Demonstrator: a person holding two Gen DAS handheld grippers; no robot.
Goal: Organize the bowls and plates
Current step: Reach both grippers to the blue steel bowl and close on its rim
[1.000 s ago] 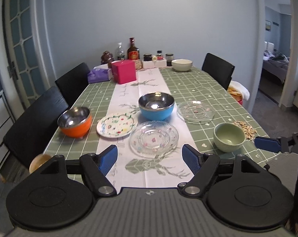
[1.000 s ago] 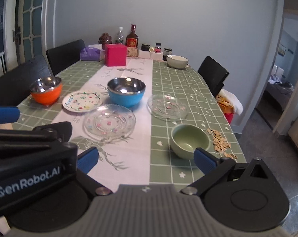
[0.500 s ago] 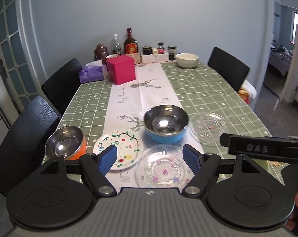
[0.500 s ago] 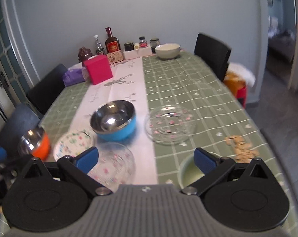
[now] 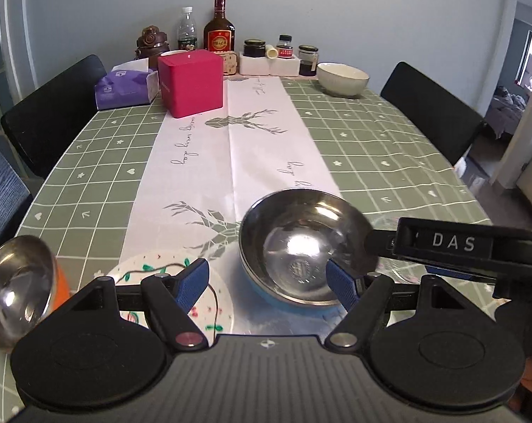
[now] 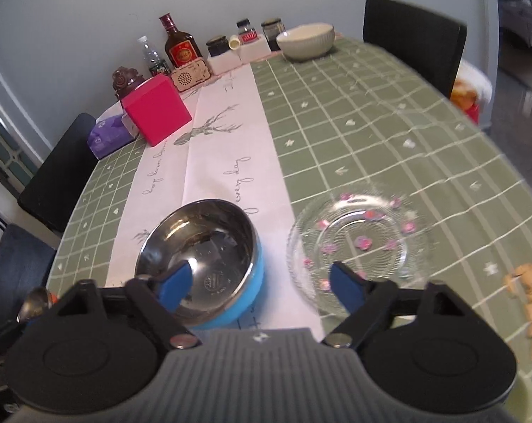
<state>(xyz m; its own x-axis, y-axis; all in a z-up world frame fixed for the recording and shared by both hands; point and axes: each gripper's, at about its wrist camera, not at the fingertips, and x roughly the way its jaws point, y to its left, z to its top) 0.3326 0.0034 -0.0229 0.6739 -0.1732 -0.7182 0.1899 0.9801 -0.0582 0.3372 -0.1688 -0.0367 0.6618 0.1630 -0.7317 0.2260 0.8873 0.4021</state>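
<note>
Both grippers hang wide open over the near end of the table (image 5: 389,148), holding nothing. Left gripper (image 5: 267,282) has its 2 blue pads spread, 1 over the painted white plate (image 5: 153,264), the other over the near rim of the blue steel-lined bowl (image 5: 301,246) on the white runner (image 5: 237,148). Right gripper (image 6: 255,283) straddles the gap between that bowl (image 6: 202,246) and the clear glass plate (image 6: 361,239) just beside it. An orange bowl (image 5: 16,282) sits at the near left edge. A white bowl (image 5: 342,77) stands near the far right corner.

3 bowls (image 5: 303,264) – 2 plates (image 6: 361,243) – 2 bottles (image 5: 219,28)
</note>
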